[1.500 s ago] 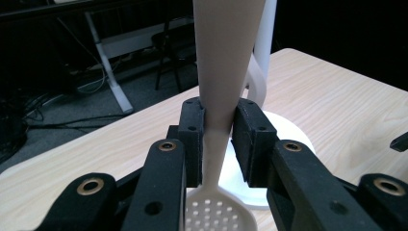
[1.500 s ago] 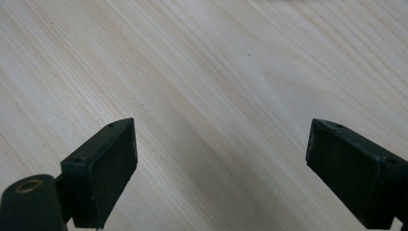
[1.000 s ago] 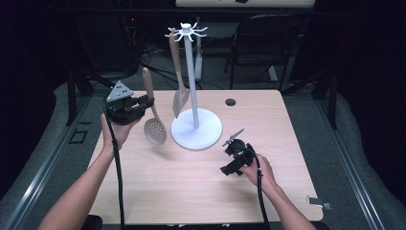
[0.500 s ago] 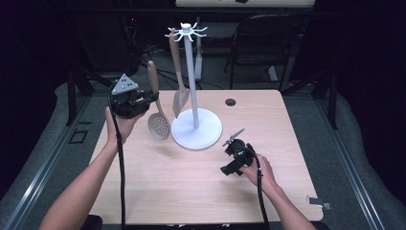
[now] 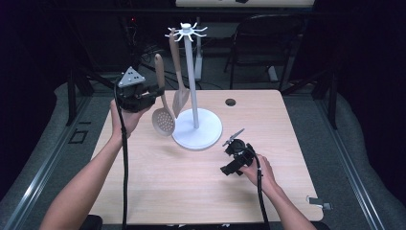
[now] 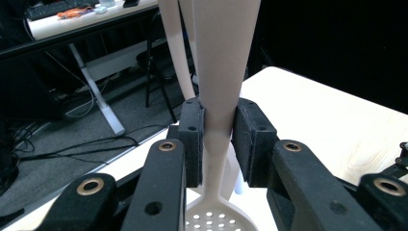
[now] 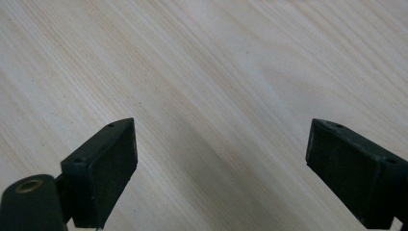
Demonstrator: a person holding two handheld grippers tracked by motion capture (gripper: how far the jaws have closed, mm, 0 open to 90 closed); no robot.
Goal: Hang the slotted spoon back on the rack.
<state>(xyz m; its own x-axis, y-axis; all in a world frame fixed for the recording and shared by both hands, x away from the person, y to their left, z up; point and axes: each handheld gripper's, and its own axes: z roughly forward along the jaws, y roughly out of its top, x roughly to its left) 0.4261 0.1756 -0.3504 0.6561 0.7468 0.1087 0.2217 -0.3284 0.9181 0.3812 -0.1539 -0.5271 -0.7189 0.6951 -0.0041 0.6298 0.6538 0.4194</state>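
Wooden table point(image 5: 158, 191): left gripper point(image 5: 152, 93) clamps skimmer point(image 5: 163, 120) beside rack point(image 5: 194, 72), unhung yet; right gripper point(image 5: 233, 143) gapes empty.

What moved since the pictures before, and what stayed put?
The left gripper, shut on the slotted spoon's handle, has lifted the spoon higher and carried it closer to the white stand. Its bowl now hangs beside the stand's base. The spatula still hangs from the stand, and the right gripper stays open, resting on the table.
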